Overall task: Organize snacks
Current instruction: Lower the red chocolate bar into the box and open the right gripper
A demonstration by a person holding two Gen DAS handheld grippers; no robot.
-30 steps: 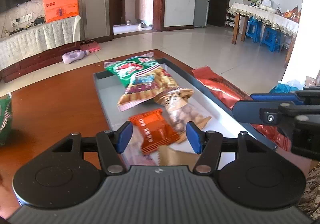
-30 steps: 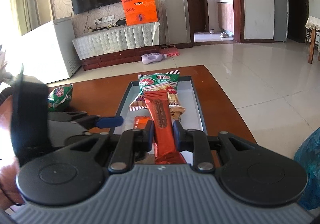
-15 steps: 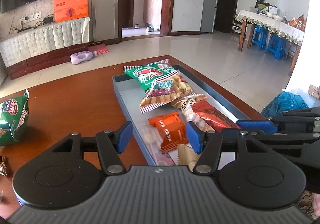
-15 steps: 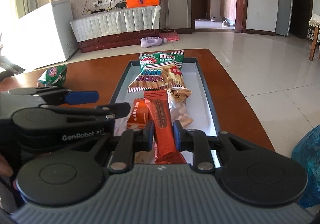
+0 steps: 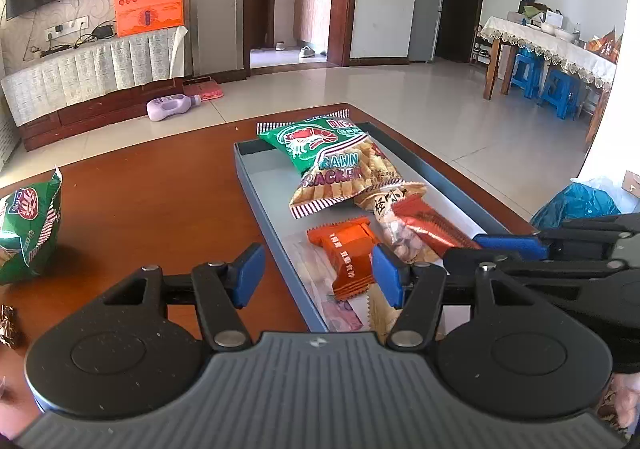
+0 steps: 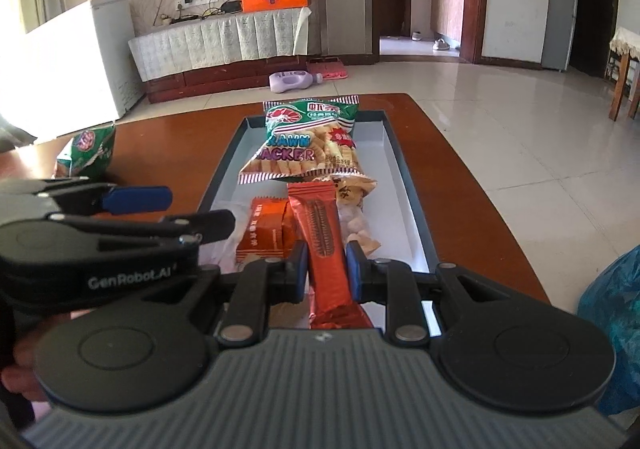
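Right wrist view shows the right gripper (image 6: pixel 327 267) clenched on a red snack bar (image 6: pixel 324 245) above the tray (image 6: pixel 412 209), probably to lay it inside, while the left gripper (image 5: pixel 318 275) hangs released nearby.

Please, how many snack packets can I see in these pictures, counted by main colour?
Green: 2, the prawn cracker bag in the tray and the green bag on the table.
Orange: 1, the orange packet.
Red: 1, the red bar.
Clear: 1, the nut bag.
Total: 5
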